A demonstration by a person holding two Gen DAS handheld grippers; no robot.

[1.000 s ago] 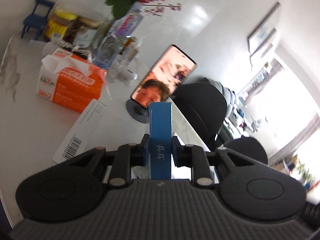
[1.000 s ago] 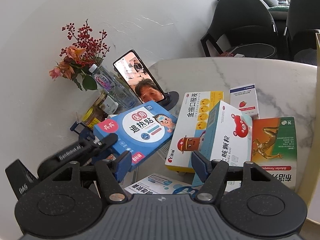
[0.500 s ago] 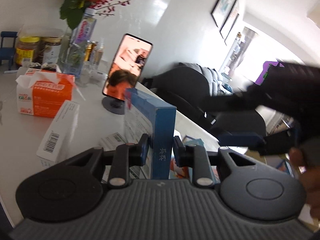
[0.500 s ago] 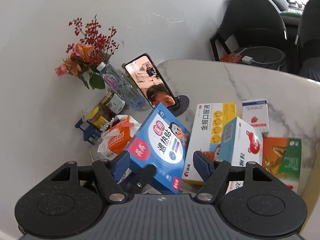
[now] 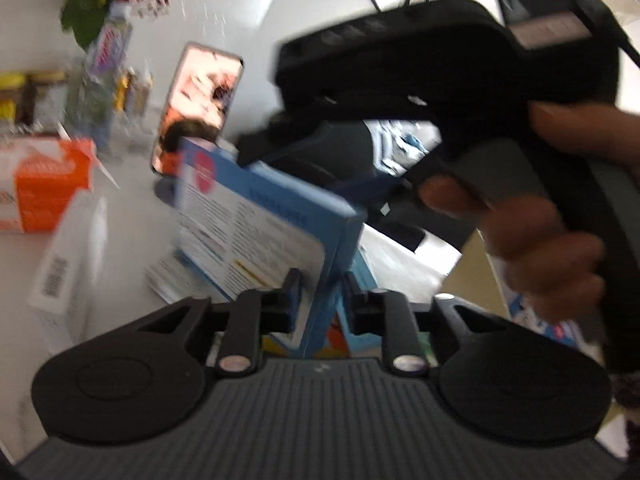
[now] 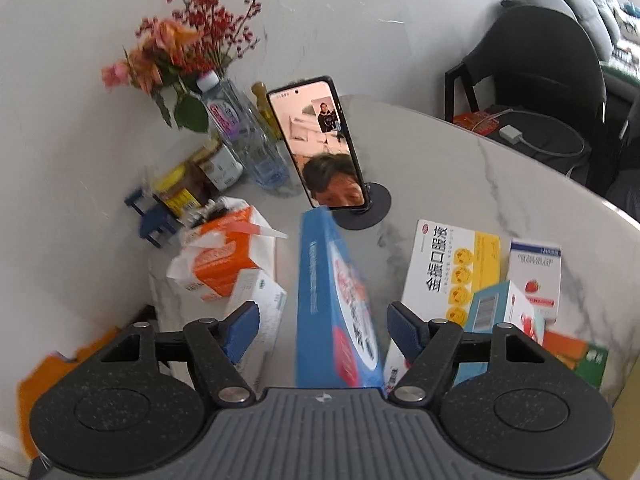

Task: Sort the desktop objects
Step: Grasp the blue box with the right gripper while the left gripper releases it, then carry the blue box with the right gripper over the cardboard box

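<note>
Blue flat cardboard box (image 5: 256, 220) is held on edge above the white marble bench (image 6: 460, 184), its lower edge clamped between the left tongs (image 5: 320, 300). In the right wrist view the same box (image 6: 332, 308) is seen standing between the right tongs (image 6: 320, 324), which are spread wide apart and touch neither face.

Bright daylight; left view motion-blurred, fisheye-warped.
</note>
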